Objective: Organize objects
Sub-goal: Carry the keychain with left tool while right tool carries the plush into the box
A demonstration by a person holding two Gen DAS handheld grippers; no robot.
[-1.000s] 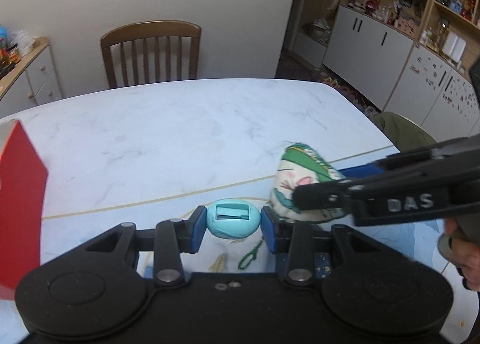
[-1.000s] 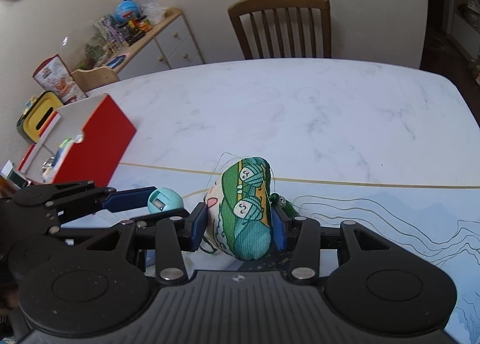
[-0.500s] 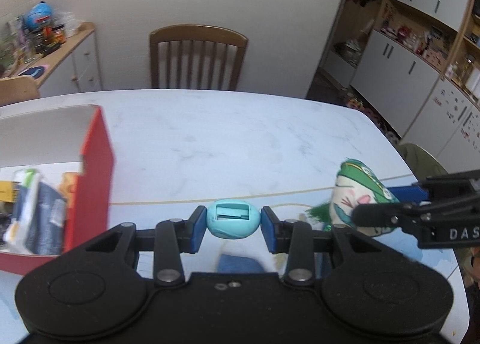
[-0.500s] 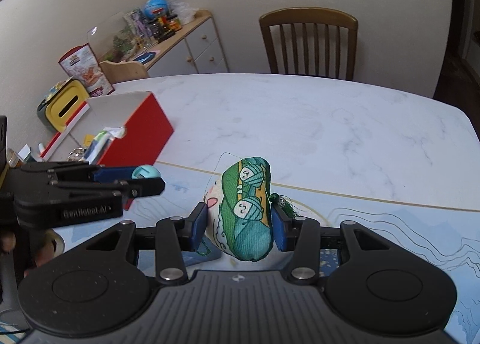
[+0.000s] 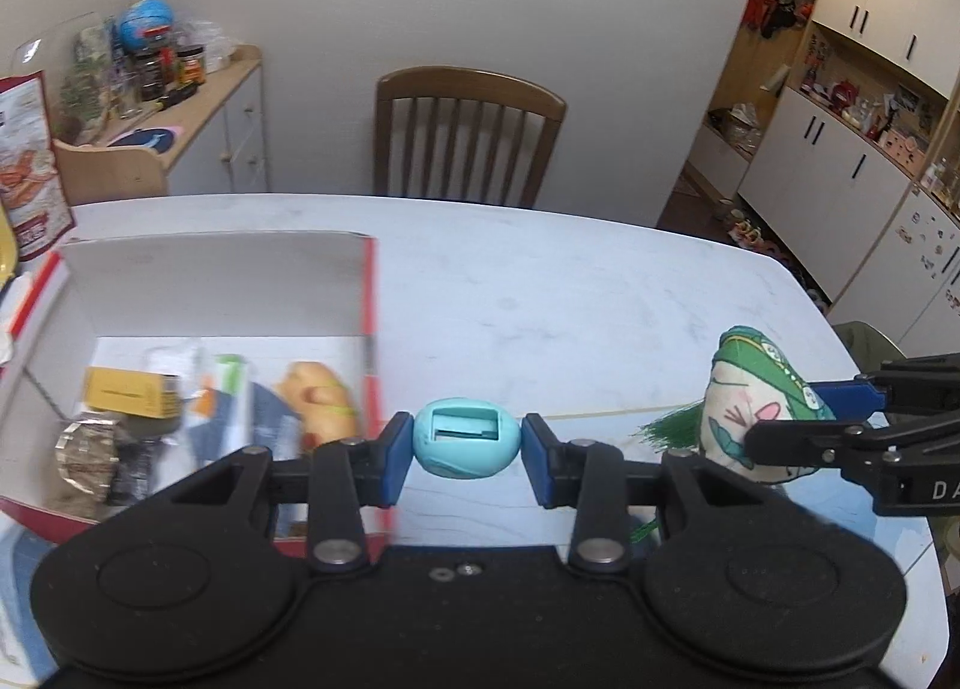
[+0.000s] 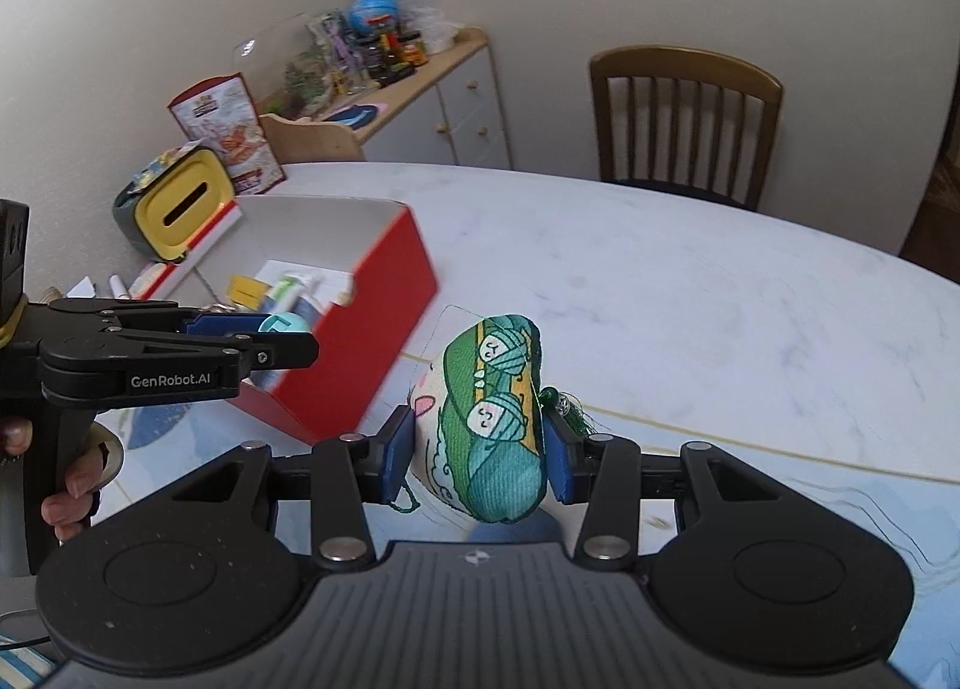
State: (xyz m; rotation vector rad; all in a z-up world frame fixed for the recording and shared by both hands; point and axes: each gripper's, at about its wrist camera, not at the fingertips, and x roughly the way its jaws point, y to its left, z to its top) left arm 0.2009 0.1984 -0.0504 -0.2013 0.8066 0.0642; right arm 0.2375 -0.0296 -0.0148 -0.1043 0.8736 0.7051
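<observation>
Your left gripper (image 5: 467, 449) is clamped on the egg (image 5: 465, 438), just beside the box (image 5: 198, 263); right gripper (image 6: 480, 452) pinches the pouch (image 6: 495, 419) (both airborne). Carry the egg over the wall before you release.

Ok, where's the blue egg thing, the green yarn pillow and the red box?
Blue egg (image 5: 465, 439), left wrist view, on its front shell below the slot.
Green yarn pillow (image 6: 495, 419), right wrist view, on its printed green side.
Red box (image 6: 372, 323), right wrist view, on its red outer wall.
</observation>
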